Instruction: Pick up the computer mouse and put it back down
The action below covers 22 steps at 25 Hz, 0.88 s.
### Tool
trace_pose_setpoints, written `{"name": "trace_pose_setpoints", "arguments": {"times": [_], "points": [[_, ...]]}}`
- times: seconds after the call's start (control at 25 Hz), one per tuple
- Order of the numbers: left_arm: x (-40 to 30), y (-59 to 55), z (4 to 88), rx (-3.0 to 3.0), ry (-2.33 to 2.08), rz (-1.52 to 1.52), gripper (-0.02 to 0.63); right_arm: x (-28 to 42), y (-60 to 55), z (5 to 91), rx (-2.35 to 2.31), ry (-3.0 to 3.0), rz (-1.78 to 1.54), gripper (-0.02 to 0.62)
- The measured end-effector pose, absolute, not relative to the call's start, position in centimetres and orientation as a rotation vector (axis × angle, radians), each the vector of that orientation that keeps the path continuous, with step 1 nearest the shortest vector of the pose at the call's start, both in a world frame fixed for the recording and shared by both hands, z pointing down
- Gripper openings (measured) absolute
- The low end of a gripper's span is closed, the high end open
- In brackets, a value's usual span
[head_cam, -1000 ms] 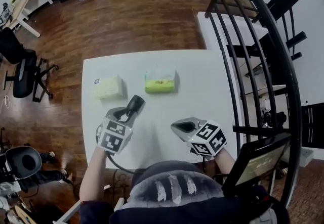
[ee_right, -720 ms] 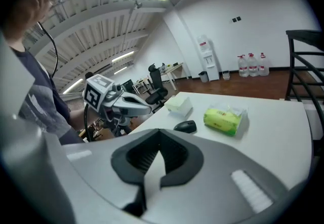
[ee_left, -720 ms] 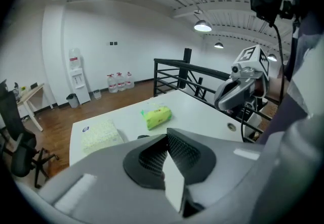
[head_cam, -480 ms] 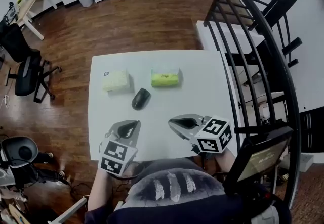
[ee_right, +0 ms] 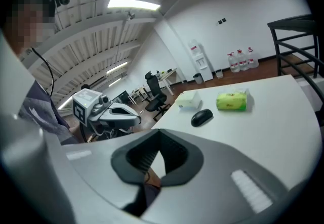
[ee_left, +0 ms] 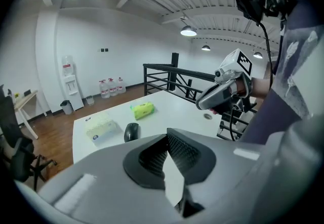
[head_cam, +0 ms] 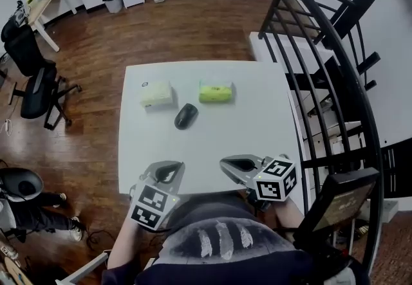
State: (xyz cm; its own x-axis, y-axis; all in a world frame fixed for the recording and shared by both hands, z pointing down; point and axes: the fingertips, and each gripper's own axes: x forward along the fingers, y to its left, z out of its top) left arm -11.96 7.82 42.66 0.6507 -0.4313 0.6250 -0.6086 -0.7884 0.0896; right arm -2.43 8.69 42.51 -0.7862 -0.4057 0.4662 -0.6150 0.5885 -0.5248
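- Black oval computer mouse (head_cam: 186, 116) sits flat mid white square table (head_cam: 270, 129), just near of pale yellow tissue pack (head_cam: 156, 93) & green pack (head_cam: 215, 91)
- Left gripper (head_cam: 164, 172) & right gripper (head_cam: 237, 164): both clenched, empty, at near edge, well apart from mouse
- For a pick: open jaws 1st, clamp across mouse's sides, lift level

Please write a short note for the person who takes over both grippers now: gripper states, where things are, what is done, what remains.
Left gripper: shut, empty, over the white table's near edge.
Right gripper: shut, empty, beside it.
Computer mouse: lying on the table, just nearer than the pale pack and green pack, untouched.
Done: the left gripper was at the mouse a second ago; now it is clear.
Left: likely nothing.
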Motion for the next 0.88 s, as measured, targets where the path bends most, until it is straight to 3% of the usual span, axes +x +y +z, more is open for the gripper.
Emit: {"name": "trace_pose_setpoints", "arguments": {"times": [0.88], "points": [[-4.5, 17.2, 44.5, 2.45, -0.903, 0.909, 0.015, 2.5, 14.6, 45.4, 0.66, -2.525, 1.153, 0.005]]}}
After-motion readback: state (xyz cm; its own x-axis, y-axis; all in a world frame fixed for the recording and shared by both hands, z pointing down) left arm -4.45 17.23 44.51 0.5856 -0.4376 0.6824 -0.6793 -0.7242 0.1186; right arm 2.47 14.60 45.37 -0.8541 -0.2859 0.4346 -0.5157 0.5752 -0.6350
